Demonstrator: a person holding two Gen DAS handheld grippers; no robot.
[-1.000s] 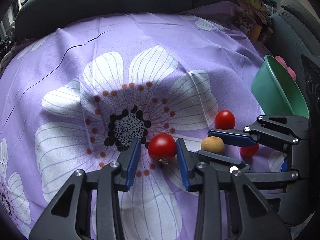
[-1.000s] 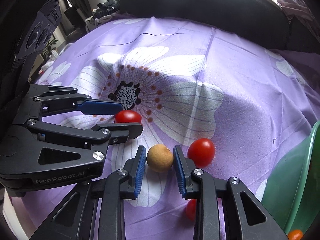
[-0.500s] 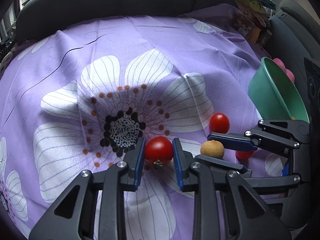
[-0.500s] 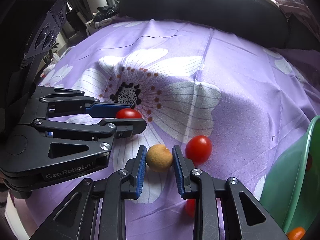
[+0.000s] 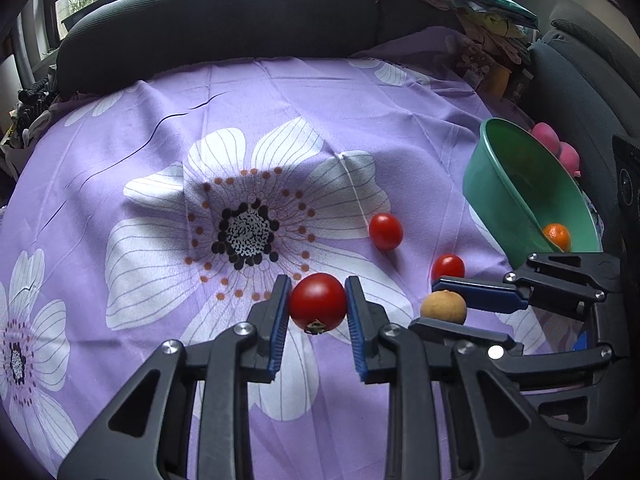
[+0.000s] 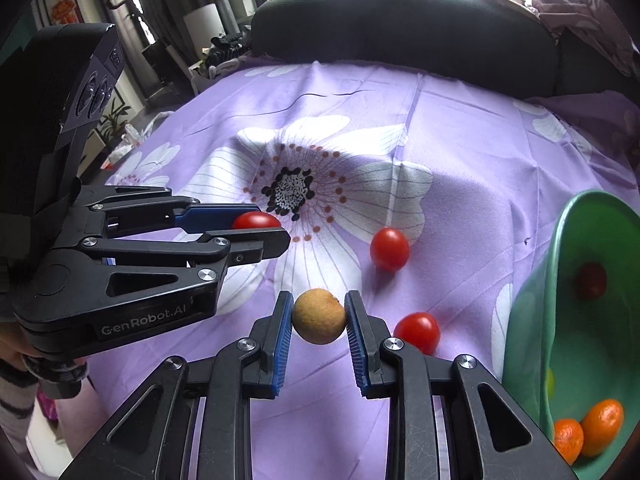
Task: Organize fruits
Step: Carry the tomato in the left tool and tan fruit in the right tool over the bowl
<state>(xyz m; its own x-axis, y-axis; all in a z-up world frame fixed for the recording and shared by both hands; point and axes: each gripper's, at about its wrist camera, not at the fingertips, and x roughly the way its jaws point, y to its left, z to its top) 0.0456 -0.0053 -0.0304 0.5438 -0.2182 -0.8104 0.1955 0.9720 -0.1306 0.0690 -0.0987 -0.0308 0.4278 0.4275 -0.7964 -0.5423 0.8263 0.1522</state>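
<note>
My left gripper (image 5: 318,304) is shut on a large red tomato (image 5: 318,302) and holds it just above the purple flowered cloth (image 5: 160,128). My right gripper (image 6: 319,312) is shut on a small tan round fruit (image 6: 319,316), also lifted off the cloth. Each gripper shows in the other's view, the left gripper (image 6: 256,228) at the left and the right gripper (image 5: 444,308) at the right. Two small red tomatoes (image 6: 389,249) (image 6: 418,330) lie loose on the cloth. A green bowl (image 6: 560,280) at the right holds two small oranges (image 6: 600,426) and a red fruit (image 6: 591,280).
A dark cushioned backrest (image 5: 220,12) runs along the far edge of the cloth. Clutter and fabric are piled at the far right (image 5: 492,40). Pink objects (image 5: 556,148) sit behind the bowl. A dark seat side (image 5: 592,92) rises on the right.
Both grippers closed on their fruits and rose with them. The tomato and the tan fruit came off the cloth. The loose tomatoes and the bowl stayed in place.
</note>
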